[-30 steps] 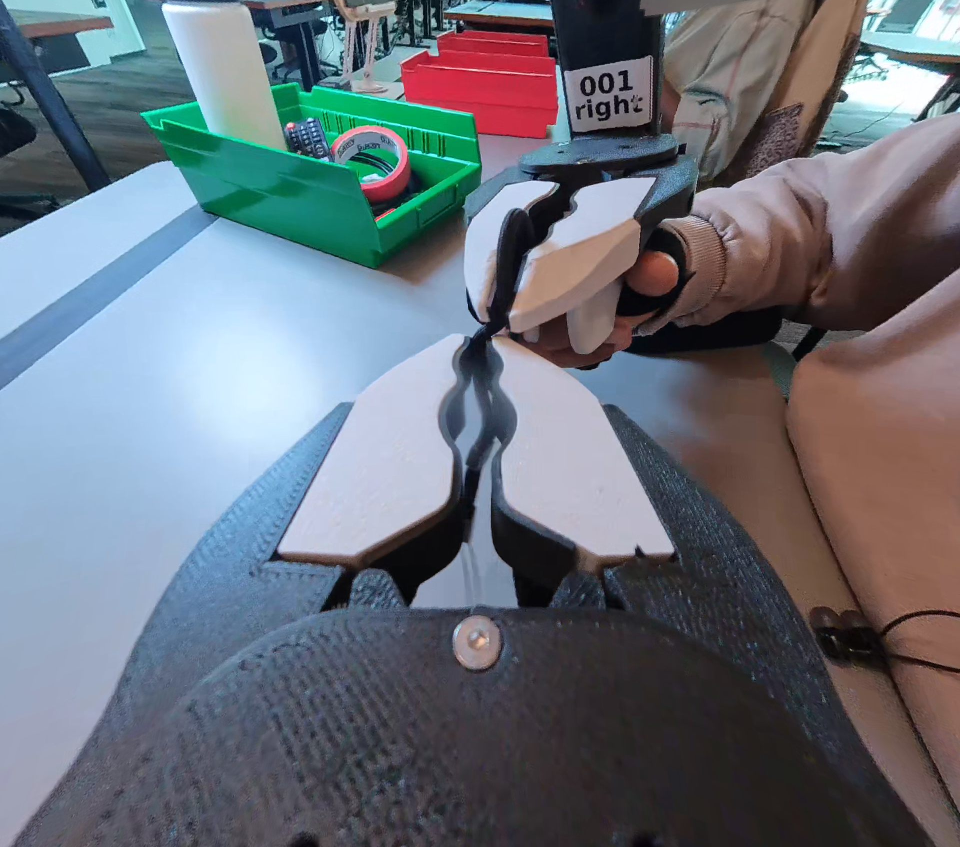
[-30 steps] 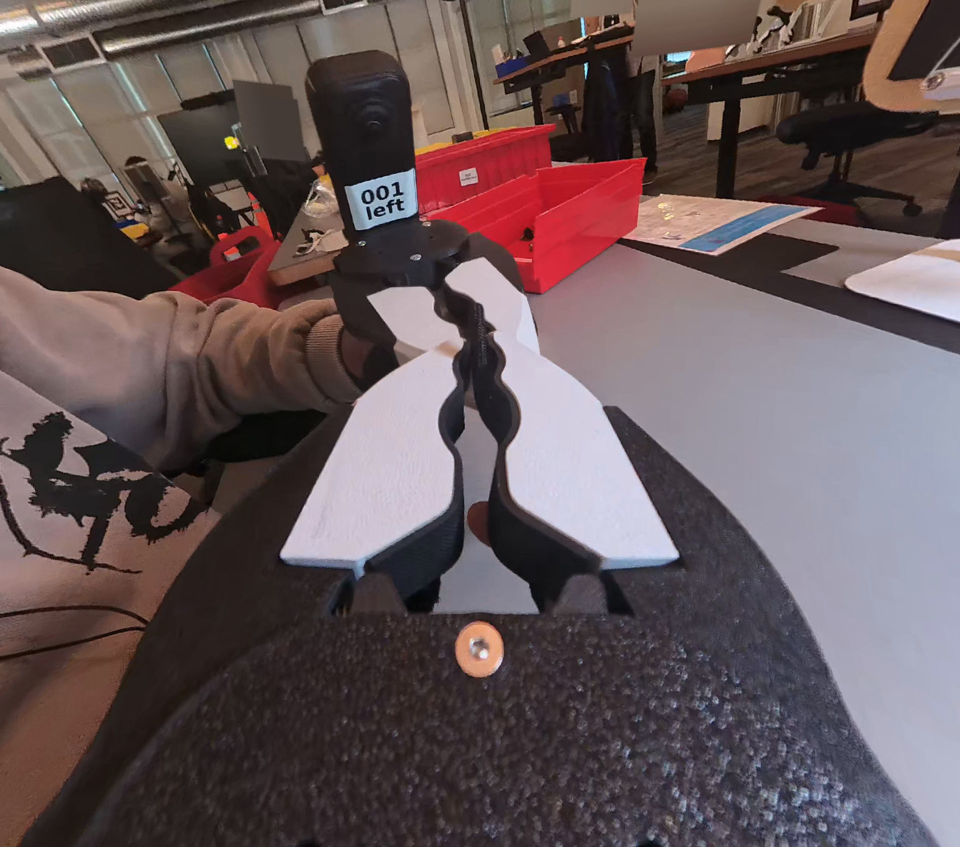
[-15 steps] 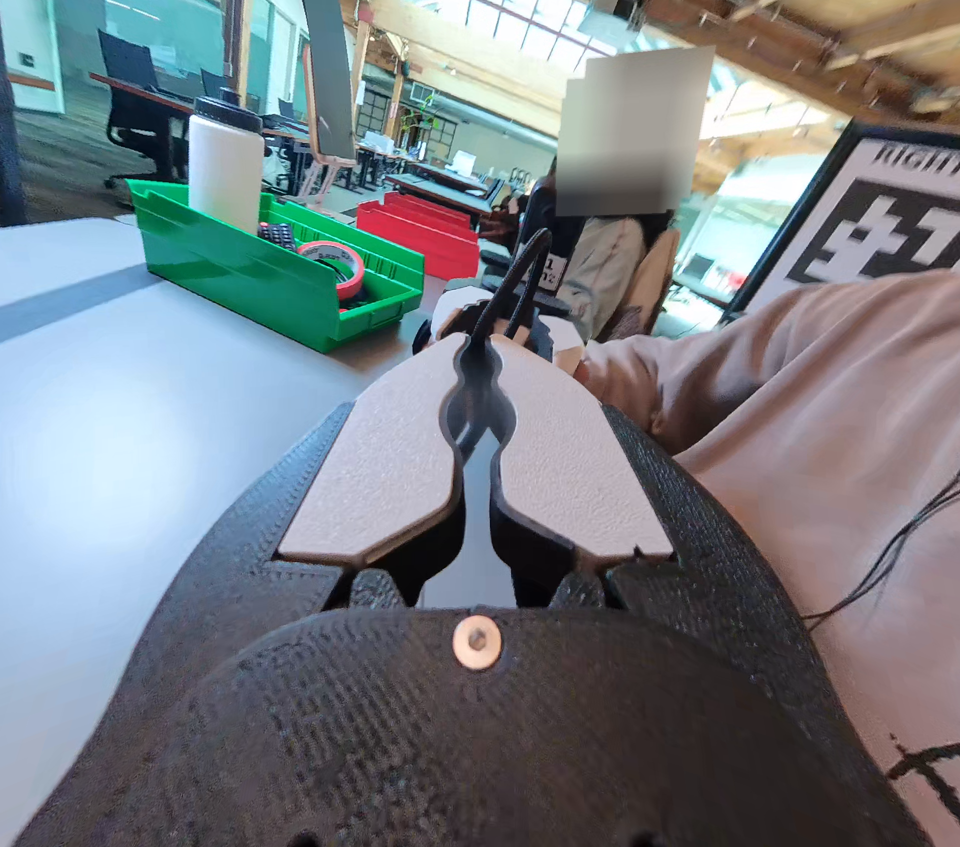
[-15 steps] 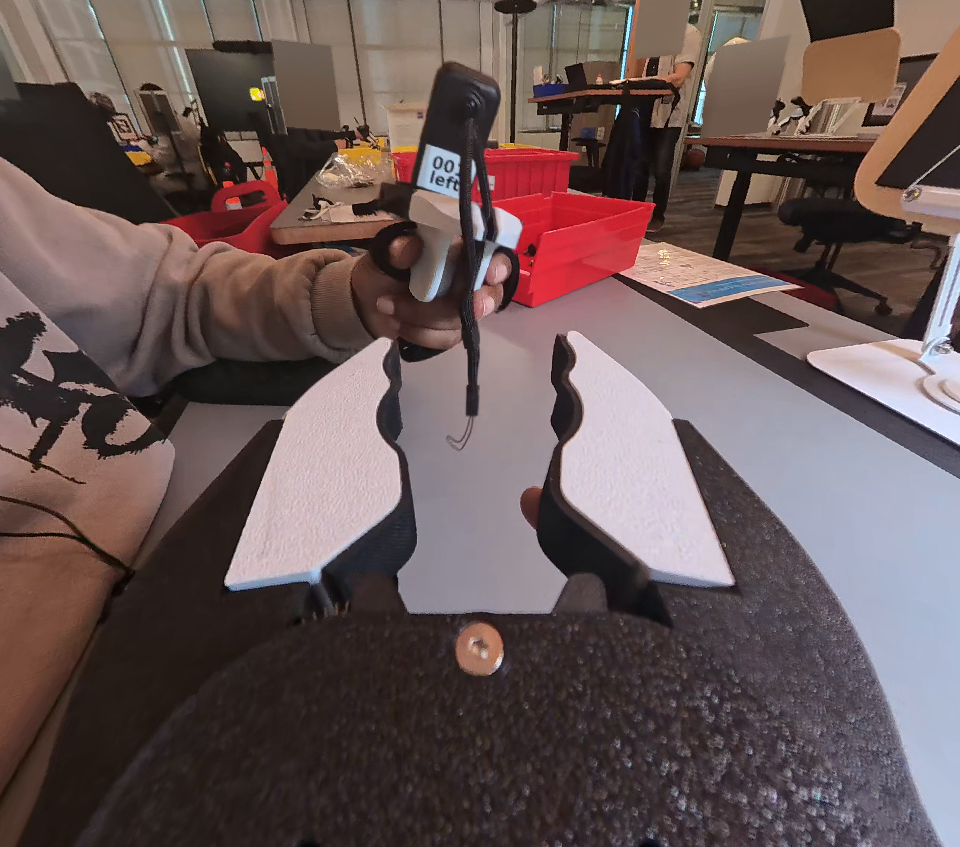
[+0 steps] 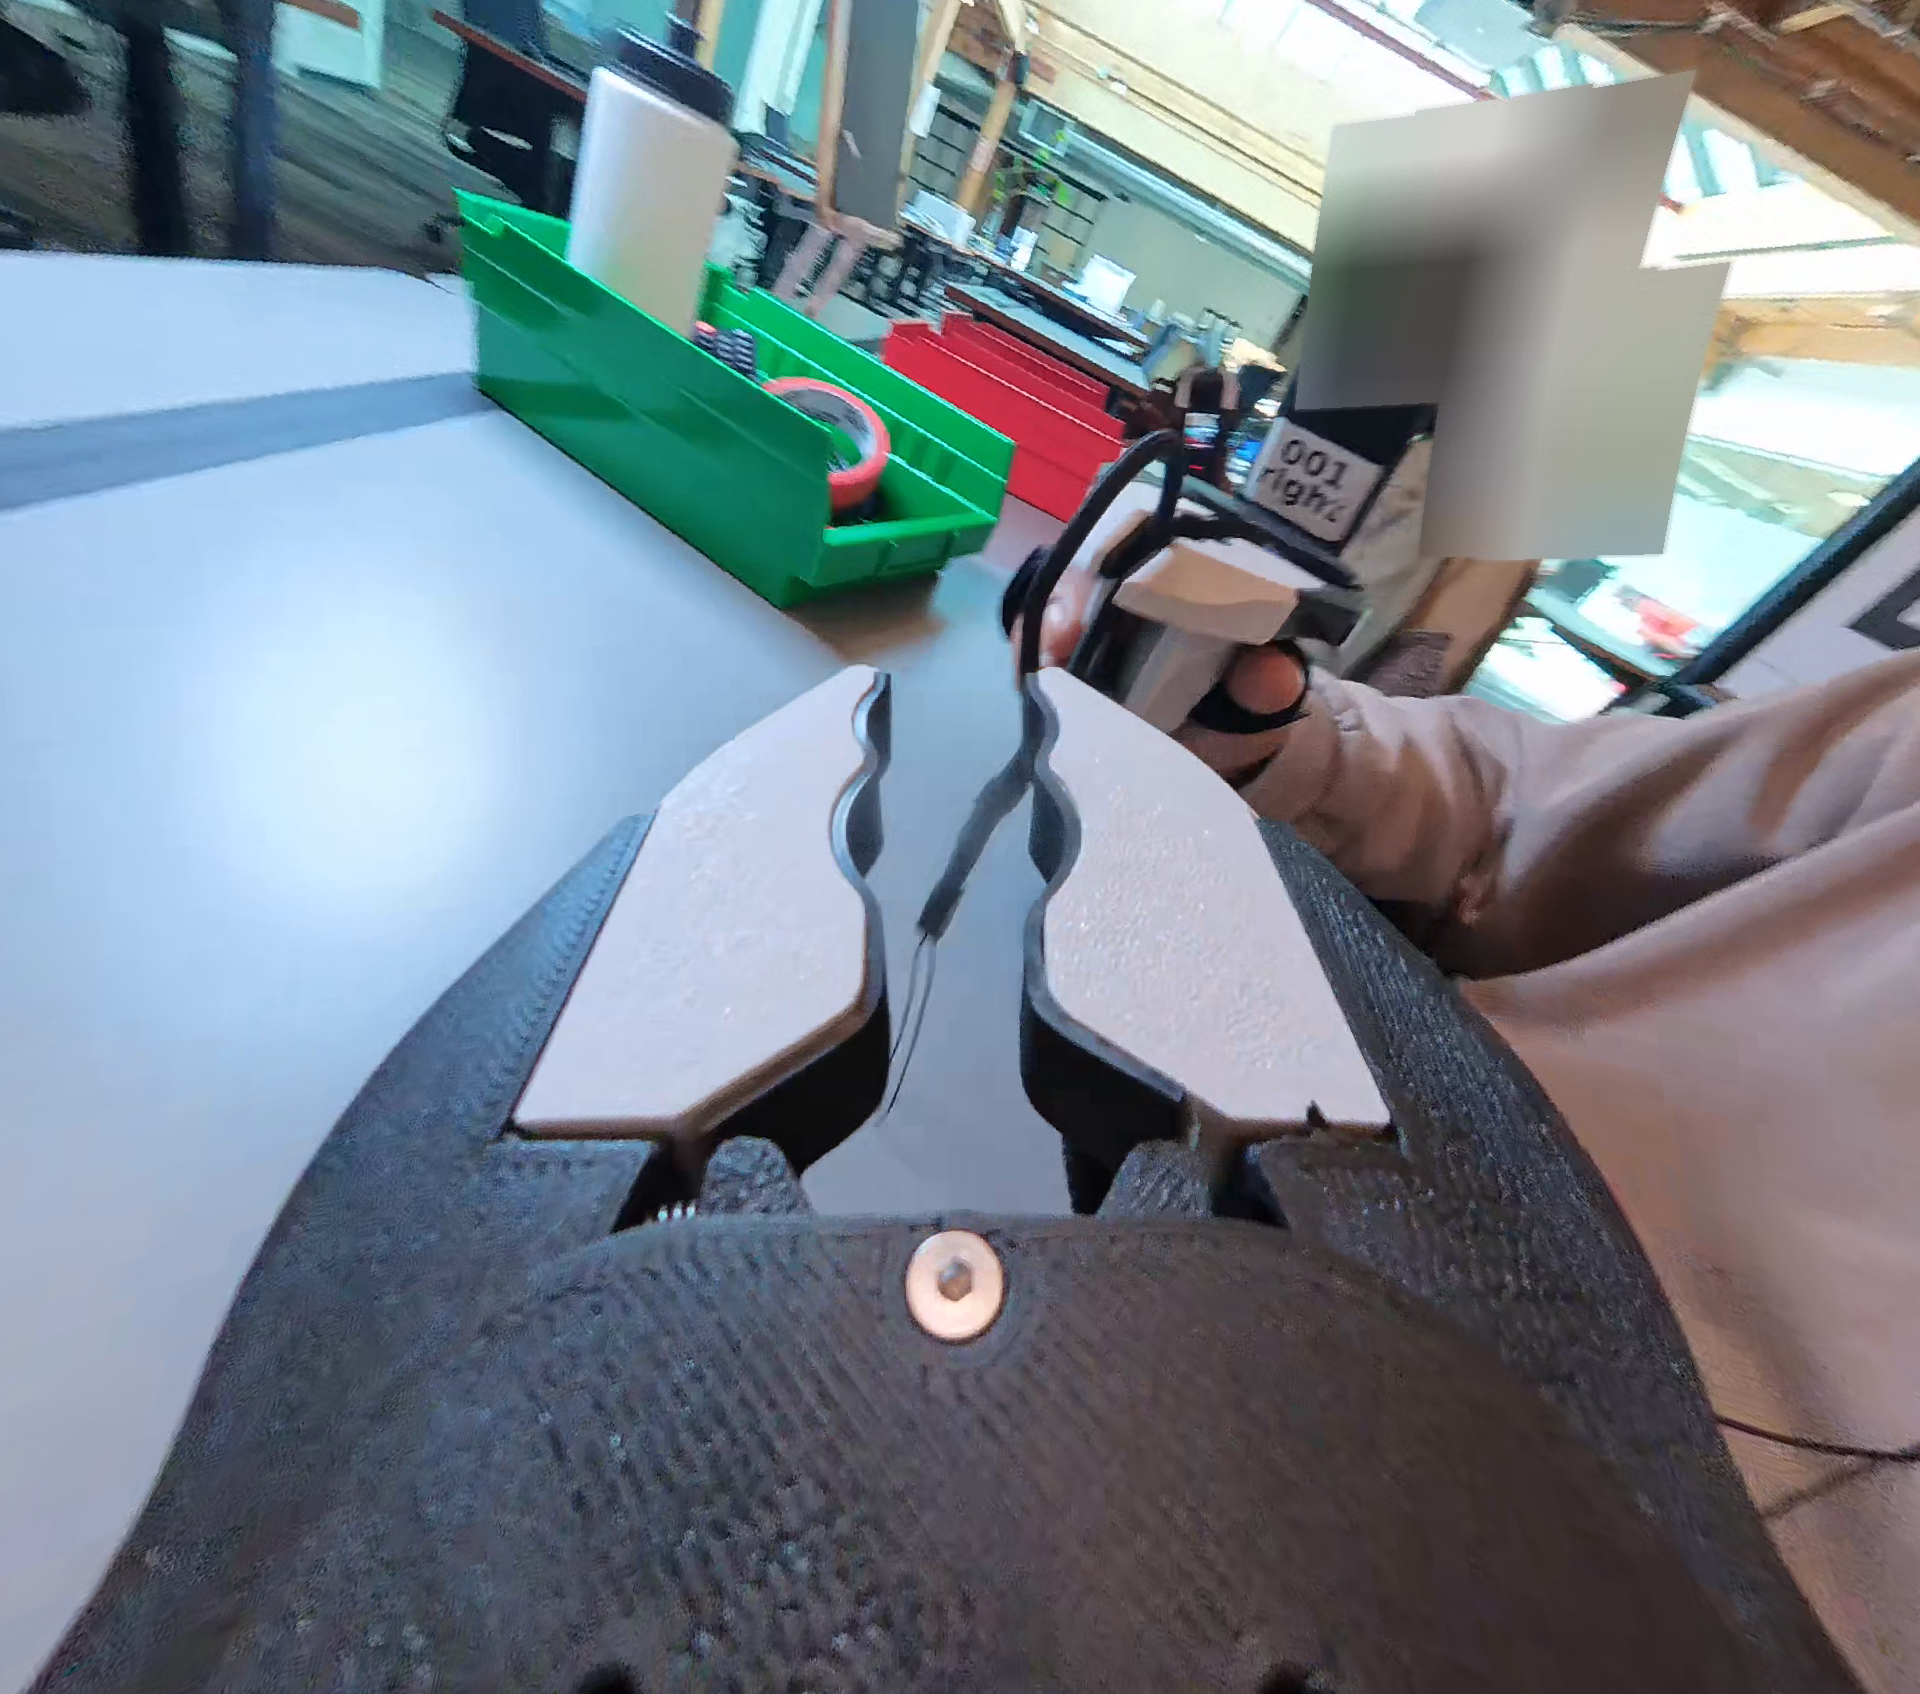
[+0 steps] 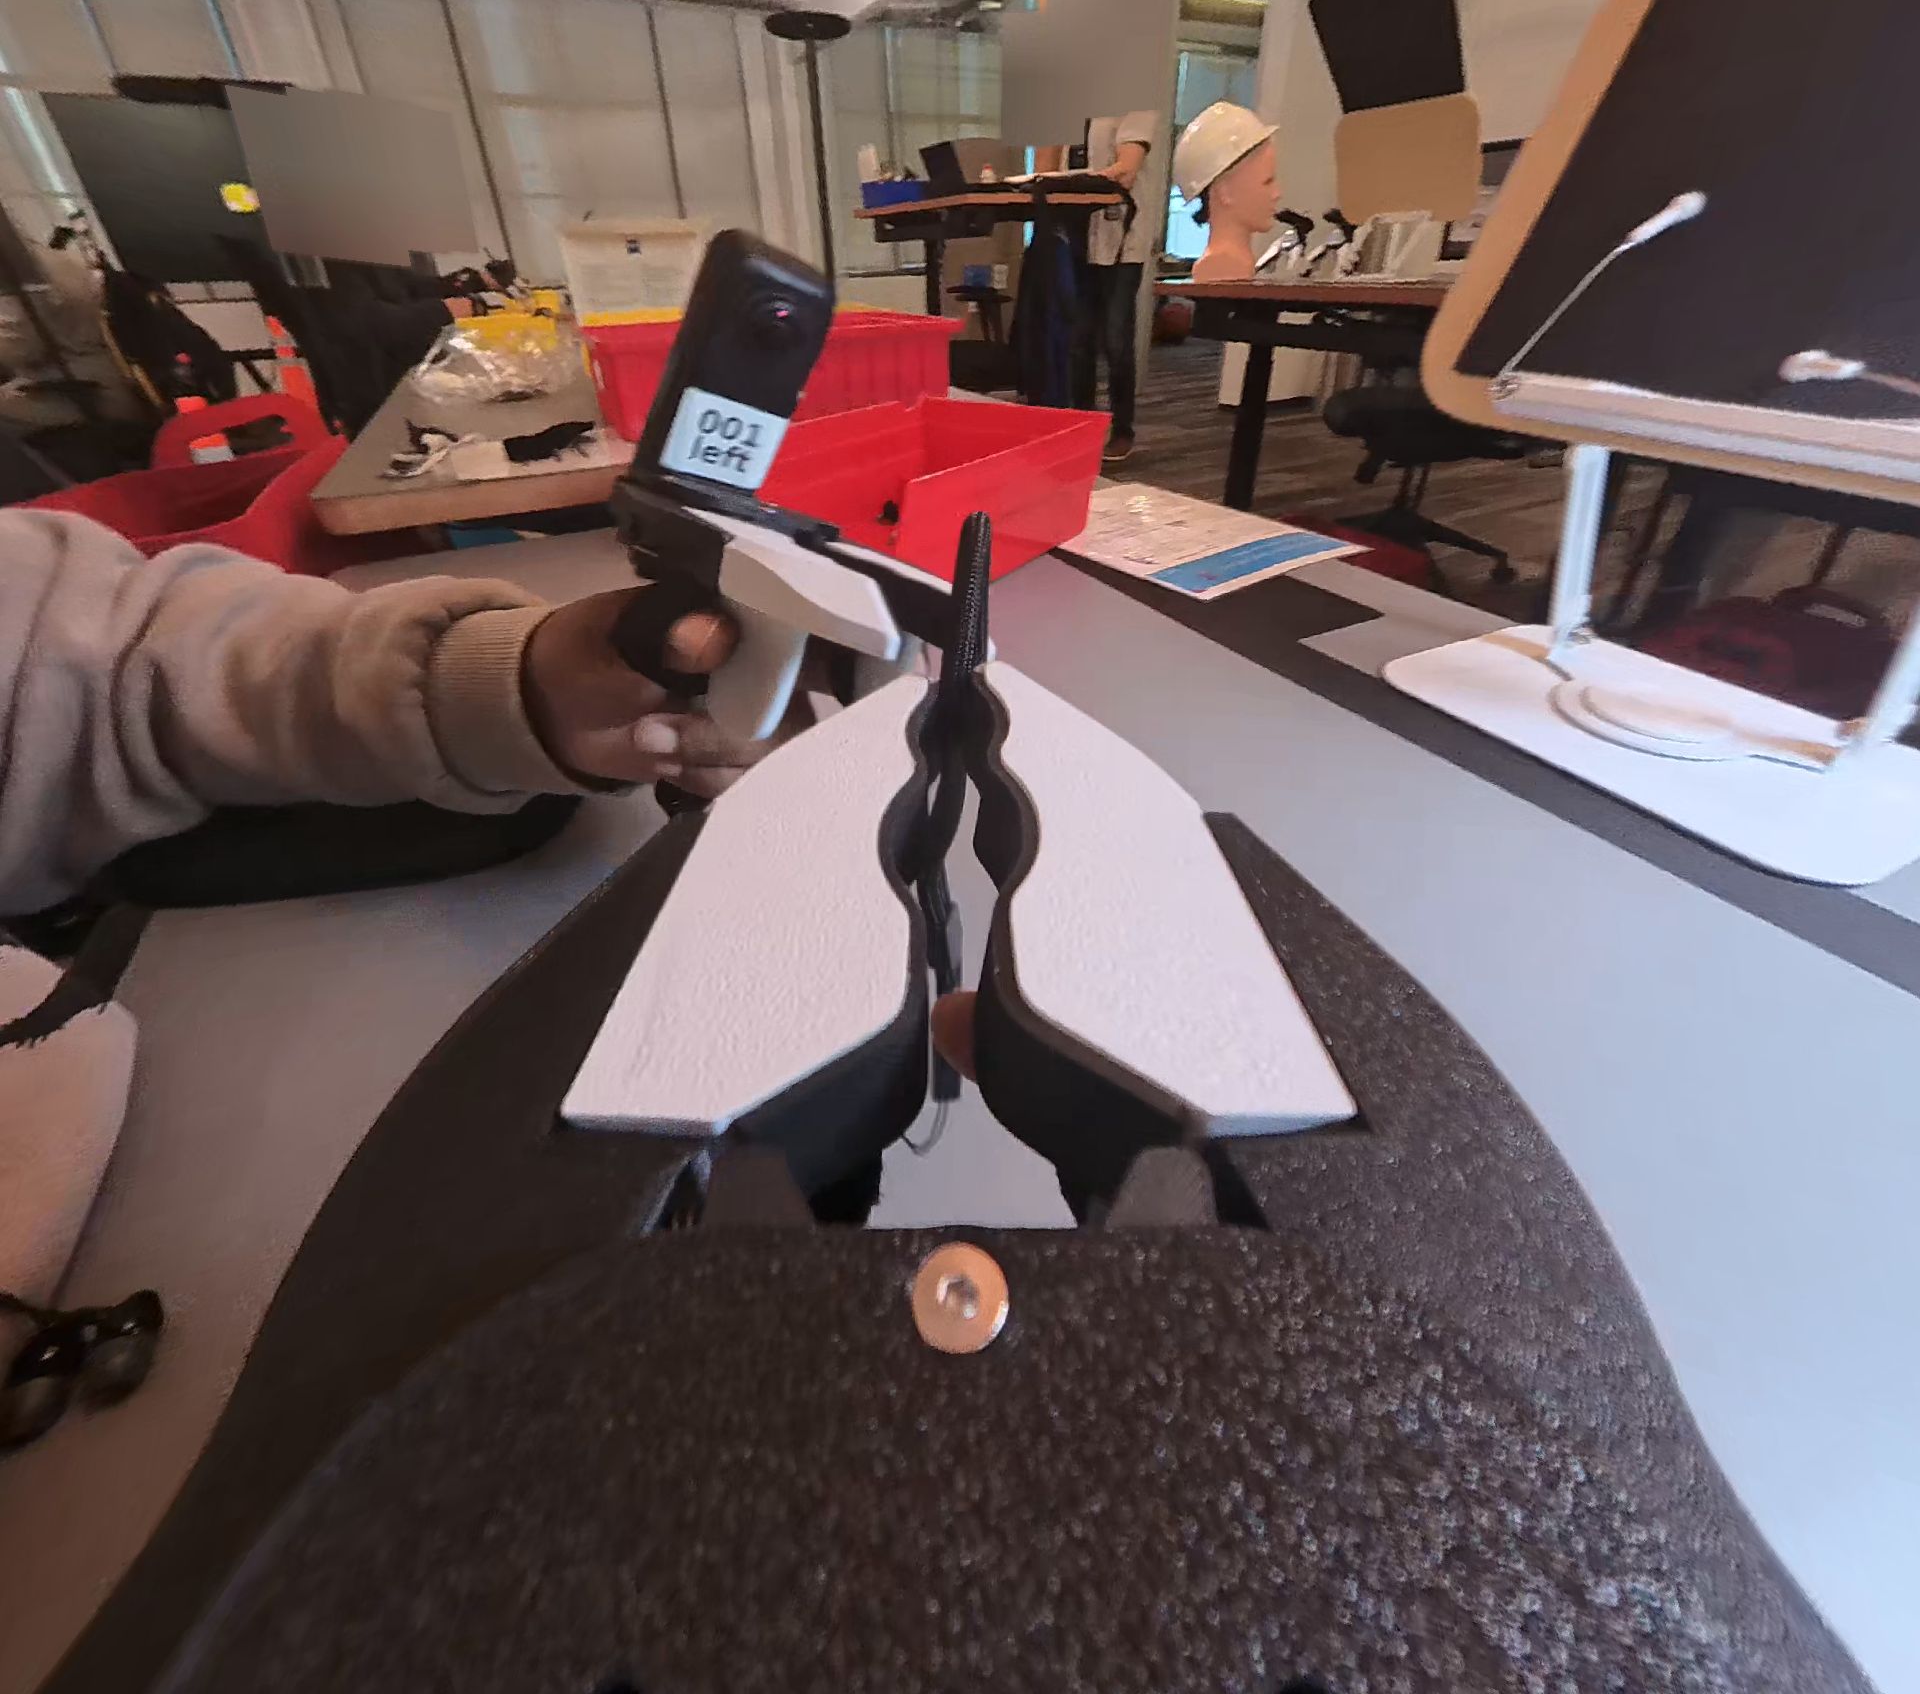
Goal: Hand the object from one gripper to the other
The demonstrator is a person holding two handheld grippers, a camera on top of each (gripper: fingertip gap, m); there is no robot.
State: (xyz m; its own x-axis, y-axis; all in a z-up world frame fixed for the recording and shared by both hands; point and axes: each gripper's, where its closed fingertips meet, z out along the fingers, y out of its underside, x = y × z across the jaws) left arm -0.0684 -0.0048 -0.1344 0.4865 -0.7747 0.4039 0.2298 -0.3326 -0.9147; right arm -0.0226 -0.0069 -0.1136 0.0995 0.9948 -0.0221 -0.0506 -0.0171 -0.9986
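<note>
While the left tool (image 5: 961,699) stands with its jaws parted, the black cord (image 5: 982,818) runs through the gap, lying against the inner edge of its right finger with nothing pinching it. The cord's thin tail hangs free between the fingers. In the right wrist view the right tool (image 6: 958,694) is closed, jaws meeting at the tips, clamped on the same black cord (image 6: 968,605); the cord's loop sticks up above the tips and its lower end trails down between the fingers. Both tools are held above the grey table (image 5: 260,709), near the edge by the person. Green bin (image 5: 665,418) with a white bottle (image 5: 644,190) and a red tape roll (image 5: 847,444) sits toward the table's far edge.
</note>
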